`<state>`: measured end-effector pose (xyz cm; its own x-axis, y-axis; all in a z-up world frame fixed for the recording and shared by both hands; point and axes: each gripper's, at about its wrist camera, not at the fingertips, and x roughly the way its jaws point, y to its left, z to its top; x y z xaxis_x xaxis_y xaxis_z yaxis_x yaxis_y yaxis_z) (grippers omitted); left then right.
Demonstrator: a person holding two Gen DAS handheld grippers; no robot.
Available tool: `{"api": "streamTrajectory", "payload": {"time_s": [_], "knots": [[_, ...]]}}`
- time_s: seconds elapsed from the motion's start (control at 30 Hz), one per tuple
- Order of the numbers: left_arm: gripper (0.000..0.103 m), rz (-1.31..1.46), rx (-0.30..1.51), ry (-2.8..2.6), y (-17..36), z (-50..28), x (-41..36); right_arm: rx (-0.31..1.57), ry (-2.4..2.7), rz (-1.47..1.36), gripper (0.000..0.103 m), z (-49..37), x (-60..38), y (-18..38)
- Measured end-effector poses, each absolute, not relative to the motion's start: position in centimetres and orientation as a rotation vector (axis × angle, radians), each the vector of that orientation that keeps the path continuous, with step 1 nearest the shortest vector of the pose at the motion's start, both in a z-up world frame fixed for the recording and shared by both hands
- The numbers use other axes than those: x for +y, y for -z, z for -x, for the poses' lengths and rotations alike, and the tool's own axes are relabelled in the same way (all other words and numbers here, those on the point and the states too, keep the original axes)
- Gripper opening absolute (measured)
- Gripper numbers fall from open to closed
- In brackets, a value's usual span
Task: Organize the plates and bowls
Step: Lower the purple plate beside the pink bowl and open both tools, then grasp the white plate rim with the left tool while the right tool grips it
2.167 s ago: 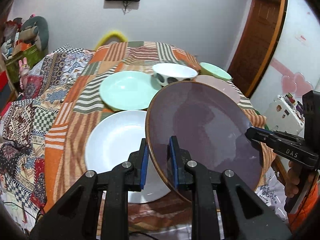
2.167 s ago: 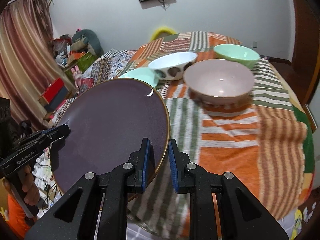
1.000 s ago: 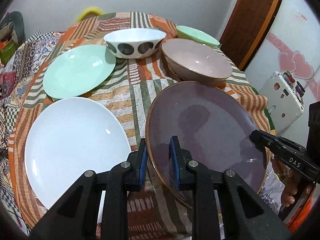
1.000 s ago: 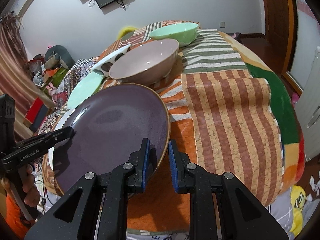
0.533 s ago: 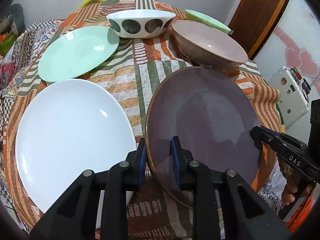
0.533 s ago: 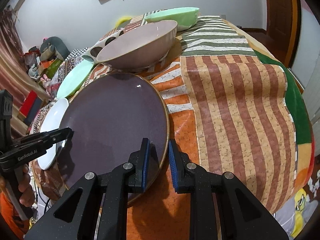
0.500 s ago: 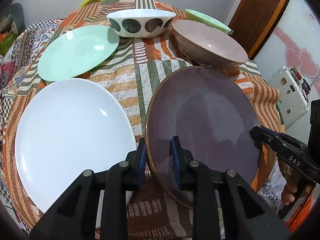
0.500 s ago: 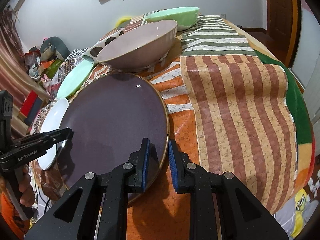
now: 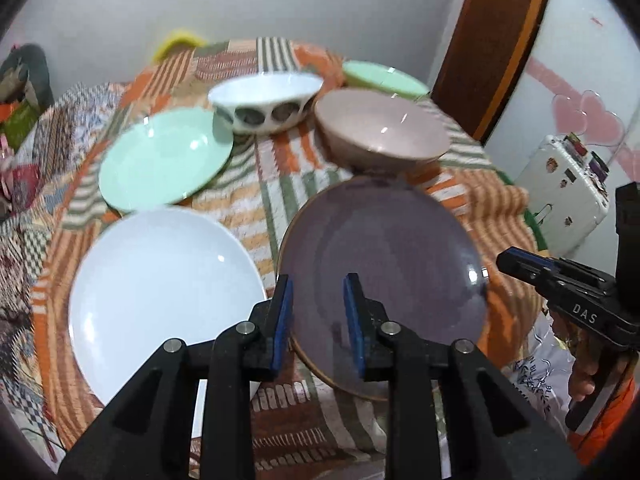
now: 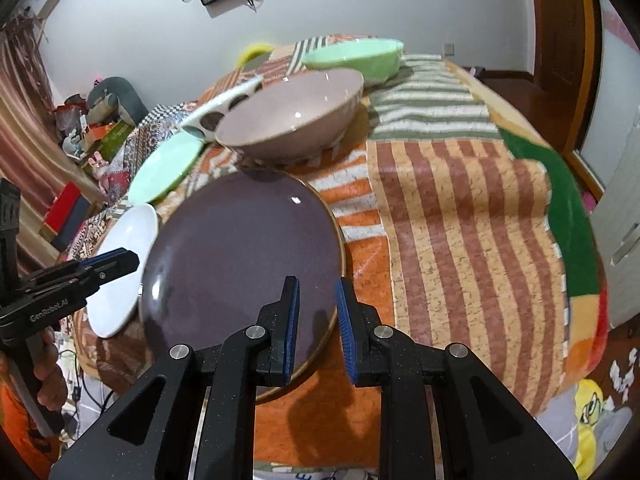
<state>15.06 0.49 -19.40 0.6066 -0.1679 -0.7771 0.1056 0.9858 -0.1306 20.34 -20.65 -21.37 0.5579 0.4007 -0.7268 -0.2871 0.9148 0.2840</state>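
Note:
A dark purple plate (image 9: 384,272) with a gold rim lies flat on the striped tablecloth (image 10: 452,216); it also shows in the right wrist view (image 10: 240,256). My left gripper (image 9: 319,320) is open, its jaws on either side of the plate's near left rim. My right gripper (image 10: 317,328) is open above the plate's near right rim. A white plate (image 9: 160,292) lies left of the purple one, a mint plate (image 9: 164,160) behind it. A pink bowl (image 9: 380,132), a white spotted bowl (image 9: 264,100) and a mint bowl (image 9: 384,78) stand at the back.
The table's near edge runs just under both grippers. A white cabinet (image 9: 560,204) and a wooden door (image 9: 492,40) stand to the right. Cluttered boxes and toys (image 10: 80,128) lie at the far left.
The purple plate came down onto the tablecloth. Both grippers opened and let go of its rim, and drew back slightly.

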Motion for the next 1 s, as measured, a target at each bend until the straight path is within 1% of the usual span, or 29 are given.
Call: {"api": "streamTrajectory", "payload": {"time_s": [0.07,0.1,0.13,0.2,0.27,0.3,0.33,0.47,0.5,0.53,0.63,0.73,0.83,1.0], "knots": [[0.031,0.058,0.879,0.158,18.4,-14.5,0.3,0.875,-0.409,-0.133,0.019,-19.9,-20.5,20.6],[0.038,0.051,0.863,0.153,17.8,-14.0,0.2,0.862,-0.41,-0.131,0.022,-19.7,-20.3,20.2],[0.042,0.052,0.849,0.152,17.4,-13.7,0.3,0.849,-0.409,-0.13,0.026,-19.4,-20.2,19.7],[0.044,0.058,0.825,0.15,16.6,-13.0,0.7,0.82,-0.41,-0.123,0.029,-18.9,-19.9,18.7],[0.048,0.062,0.806,0.146,15.8,-12.3,1.0,0.794,-0.414,-0.113,0.034,-18.5,-19.4,17.7],[0.054,0.064,0.794,0.14,15.4,-11.9,1.2,0.781,-0.414,-0.106,0.039,-18.3,-19.2,17.2],[0.057,0.066,0.778,0.132,15.0,-11.5,1.5,0.768,-0.412,-0.098,0.045,-18.0,-18.9,16.8],[0.057,0.064,0.748,0.104,13.9,-10.3,2.5,0.718,-0.422,-0.065,0.049,-17.2,-17.7,15.5],[0.059,0.068,0.743,0.097,13.7,-10.0,2.9,0.712,-0.426,-0.062,0.052,-17.1,-17.5,15.3],[0.065,0.073,0.74,0.087,13.5,-9.7,3.4,0.705,-0.431,-0.059,0.057,-16.9,-17.2,15.1],[0.081,0.09,0.715,0.047,13.1,-8.9,4.9,0.682,-0.447,-0.046,0.067,-16.6,-16.2,14.4],[0.085,0.102,0.694,-0.002,12.9,-8.0,6.6,0.671,-0.46,-0.036,0.077,-16.6,-15.0,14.1],[0.09,0.105,0.691,-0.052,13.1,-7.4,8.5,0.672,-0.482,-0.031,0.077,-17.1,-13.8,13.9],[0.09,0.142,0.727,-0.108,14.5,-6.8,11.8,0.686,-0.509,-0.003,0.077,-17.7,-11.3,14.2]]}}
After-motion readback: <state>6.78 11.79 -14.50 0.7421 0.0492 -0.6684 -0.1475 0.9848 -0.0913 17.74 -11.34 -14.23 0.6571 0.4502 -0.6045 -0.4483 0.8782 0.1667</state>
